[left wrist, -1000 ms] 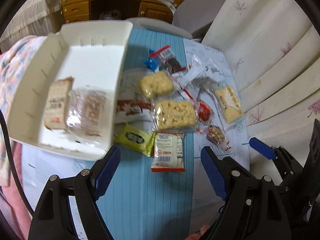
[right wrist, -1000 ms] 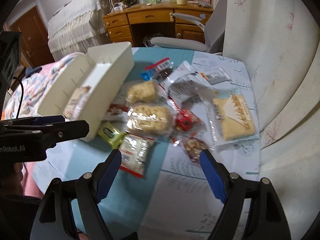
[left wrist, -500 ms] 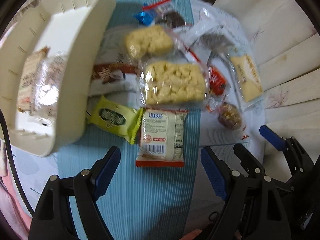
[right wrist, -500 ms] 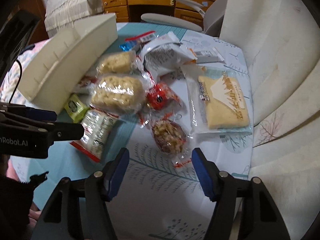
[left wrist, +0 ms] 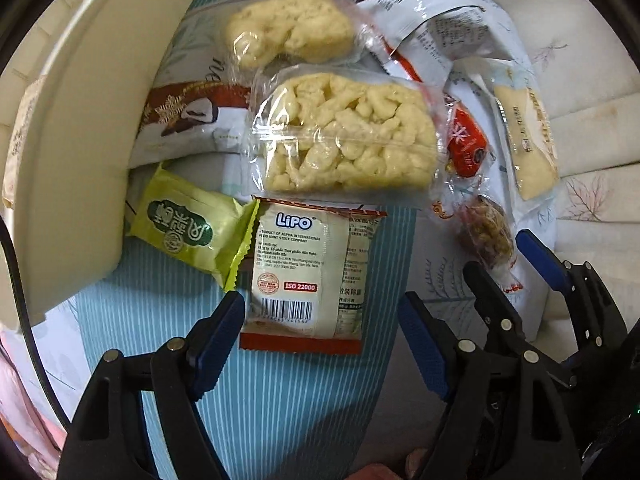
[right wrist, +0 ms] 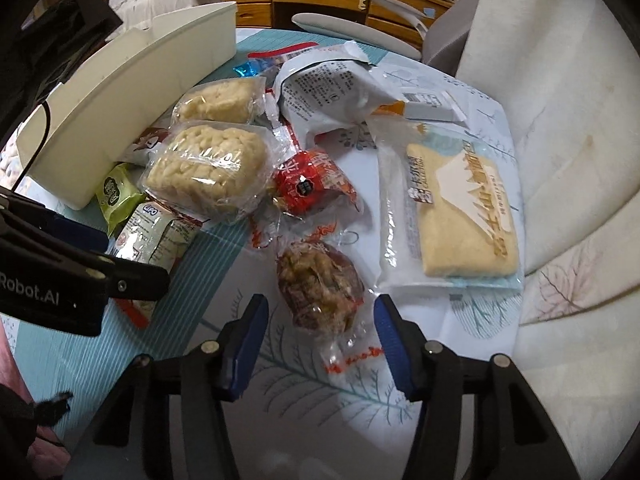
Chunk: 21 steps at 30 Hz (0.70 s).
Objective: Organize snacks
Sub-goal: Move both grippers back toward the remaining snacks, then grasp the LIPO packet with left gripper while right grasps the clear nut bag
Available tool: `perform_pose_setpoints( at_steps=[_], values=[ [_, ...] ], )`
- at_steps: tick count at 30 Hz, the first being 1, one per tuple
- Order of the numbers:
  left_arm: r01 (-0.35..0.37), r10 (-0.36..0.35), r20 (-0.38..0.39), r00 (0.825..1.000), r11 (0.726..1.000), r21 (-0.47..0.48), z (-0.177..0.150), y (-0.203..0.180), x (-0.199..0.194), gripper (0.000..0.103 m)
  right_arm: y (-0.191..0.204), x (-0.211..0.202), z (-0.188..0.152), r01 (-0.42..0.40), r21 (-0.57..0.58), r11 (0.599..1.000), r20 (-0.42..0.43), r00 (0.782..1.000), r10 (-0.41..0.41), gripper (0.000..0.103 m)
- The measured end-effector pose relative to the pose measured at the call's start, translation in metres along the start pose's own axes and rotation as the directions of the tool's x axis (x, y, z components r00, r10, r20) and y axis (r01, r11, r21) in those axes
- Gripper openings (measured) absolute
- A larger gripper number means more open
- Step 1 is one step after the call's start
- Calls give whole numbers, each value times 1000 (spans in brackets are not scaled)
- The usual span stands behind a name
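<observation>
L gripper (left wrist: 320,320) pointed steeply down over the white Lipo biscuit pack (left wrist: 308,272), which lay flat on the blue striped mat (left wrist: 280,400). Jaws were closing w/ the pack's near end between the blue pads, but pads weren't pressing it yet, so nothing grasped. A green snack pack (left wrist: 188,228) sat just beside the Lipo pack on its left, touching its corner, next to the wall of the white bin (left wrist: 80,120). A clear bag of puffed rice cake (left wrist: 344,140) lay right beyond the Lipo pack, overlapping its far edge.

R gripper (right wrist: 318,340) hung over a small clear-wrapped nut candy (right wrist: 320,284) on the leaf-print cloth (right wrist: 360,400). Jaws were closing w/ the wrapper's near end between the pads; no contact visible, not gripped yet. A red wrapped sweet (right wrist: 308,184) lay just beyond the candy, and a flat yellow cake in a clear bag (right wrist: 460,216) to its right. The white bin stood at left edge of the table, a couple of packs already inside.
</observation>
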<state>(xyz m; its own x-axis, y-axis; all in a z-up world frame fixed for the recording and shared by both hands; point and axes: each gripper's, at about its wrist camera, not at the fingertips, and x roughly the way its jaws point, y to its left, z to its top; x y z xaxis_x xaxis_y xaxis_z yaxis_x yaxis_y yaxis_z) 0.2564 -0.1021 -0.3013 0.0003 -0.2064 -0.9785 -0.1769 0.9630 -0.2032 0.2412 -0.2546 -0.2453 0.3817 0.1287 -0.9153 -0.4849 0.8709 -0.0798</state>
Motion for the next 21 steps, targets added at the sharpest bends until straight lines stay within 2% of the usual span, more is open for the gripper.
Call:
perform_pose_setpoints(
  at_steps=[4,8,14,17,21],
  values=[
    [-17,17,-11,1000,1000,-25,2,-1,7,72,1,8,2,-10,-15,1000,-6,1000,9,55],
    [-34,34,-5,999,999,-38,6,-3,11,61,1,11,3,0,-17,1000,7,1000,0,47],
    [-62,62,11,998,997,-42,14,-2,9,53,-2,11,3,-16,0,1000,3,1000,16,45],
    [-47,47,6,999,999,-27,15,2,5,45,-3,11,4,-23,15,1000,-7,1000,23,45],
    [-34,34,-12,999,999,-2,13,7,3,44,-1,10,4,-24,43,999,-23,999,25,44]
  ],
)
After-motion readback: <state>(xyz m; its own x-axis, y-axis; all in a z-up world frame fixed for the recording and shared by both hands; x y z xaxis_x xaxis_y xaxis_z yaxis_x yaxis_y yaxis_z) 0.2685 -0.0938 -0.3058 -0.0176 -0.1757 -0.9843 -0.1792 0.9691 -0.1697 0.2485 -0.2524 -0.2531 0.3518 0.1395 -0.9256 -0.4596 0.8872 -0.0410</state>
